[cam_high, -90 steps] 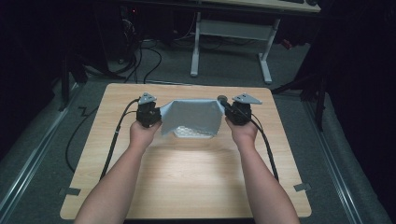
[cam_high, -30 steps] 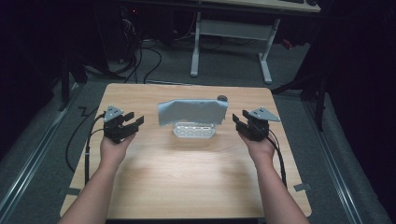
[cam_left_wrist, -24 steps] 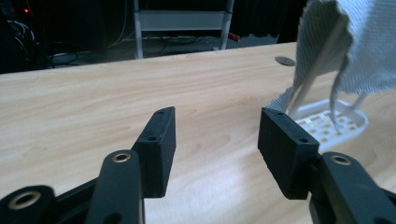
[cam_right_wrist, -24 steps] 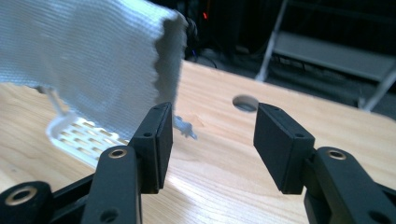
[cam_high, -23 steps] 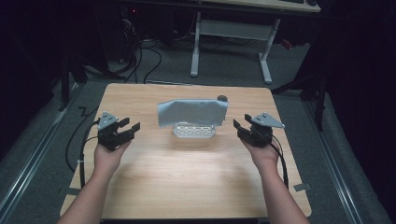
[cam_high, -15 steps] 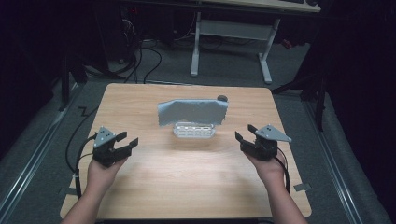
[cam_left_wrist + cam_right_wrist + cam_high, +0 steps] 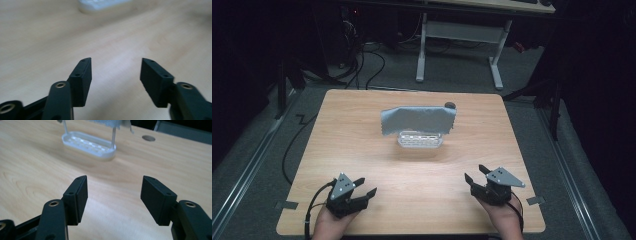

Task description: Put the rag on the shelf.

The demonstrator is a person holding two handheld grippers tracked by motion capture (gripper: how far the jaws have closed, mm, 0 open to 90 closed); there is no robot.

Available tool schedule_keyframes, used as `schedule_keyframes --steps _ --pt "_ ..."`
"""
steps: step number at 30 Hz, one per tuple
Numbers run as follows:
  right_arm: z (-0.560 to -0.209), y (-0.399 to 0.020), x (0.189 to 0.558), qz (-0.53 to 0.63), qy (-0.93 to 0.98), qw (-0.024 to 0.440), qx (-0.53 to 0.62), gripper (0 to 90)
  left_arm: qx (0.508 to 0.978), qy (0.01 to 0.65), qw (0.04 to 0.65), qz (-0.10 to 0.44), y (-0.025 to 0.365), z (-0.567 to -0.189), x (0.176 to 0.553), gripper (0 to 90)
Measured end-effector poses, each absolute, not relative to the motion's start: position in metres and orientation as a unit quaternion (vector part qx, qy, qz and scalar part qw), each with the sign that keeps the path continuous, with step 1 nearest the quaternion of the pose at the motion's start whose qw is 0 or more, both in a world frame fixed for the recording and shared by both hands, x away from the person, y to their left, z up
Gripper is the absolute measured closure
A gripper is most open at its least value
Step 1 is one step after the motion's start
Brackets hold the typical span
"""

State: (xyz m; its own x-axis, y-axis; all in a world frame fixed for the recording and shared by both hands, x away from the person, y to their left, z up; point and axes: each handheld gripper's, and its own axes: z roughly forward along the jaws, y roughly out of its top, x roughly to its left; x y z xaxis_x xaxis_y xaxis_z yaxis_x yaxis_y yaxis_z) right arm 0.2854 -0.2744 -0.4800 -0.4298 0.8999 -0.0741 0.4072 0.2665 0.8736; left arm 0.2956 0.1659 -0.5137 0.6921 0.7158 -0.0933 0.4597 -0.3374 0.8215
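Note:
A grey cloth [image 7: 418, 120] hangs over a small white slotted rack [image 7: 419, 140] at the middle of the wooden table [image 7: 422, 200]. My left gripper [image 7: 366, 186] rests low near the front left corner, open, its jaws having just eased slightly closer with nothing between them. My right gripper [image 7: 474, 172] sits near the front right corner, open and empty, its jaws having just been opening. The left gripper view shows its jaws [image 7: 115, 62] wide over bare wood, the rack [image 7: 100, 3] blurred far ahead. From the right gripper [image 7: 115, 180], the rack [image 7: 87, 143] and the cloth's hem [image 7: 107, 123] lie ahead.
A small dark round disc [image 7: 450, 105] lies on the table just behind the cloth's right end, also [image 7: 148, 138]. A white desk frame [image 7: 459, 35] and floor cables [image 7: 372, 60] stand beyond the far edge. Tape marks [image 7: 535, 201] flank the front corners.
Both hands let go of the cloth, which now hangs on the rack, and drew back and outward to the front corners, sinking toward the table. Both grippers' jaws stand wider.

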Motion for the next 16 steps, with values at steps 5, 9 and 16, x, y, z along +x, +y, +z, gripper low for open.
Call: schedule_keyframes --steps 5,9,16 --pt "-0.5 -0.287 0.268 0.402 0.749 0.277 0.448 40.0 0.82 0.356 0.429 0.127 0.159 -0.522 0.299 43.2" --pt "-0.508 -0.298 0.274 0.39 0.752 0.269 0.457 40.8 0.825 0.357 0.42 0.124 0.154 -0.525 0.303 42.8" --pt "-0.512 -0.294 0.277 0.386 0.763 0.263 0.447 41.0 0.835 0.35 0.403 0.136 0.152 -0.526 0.303 42.3"
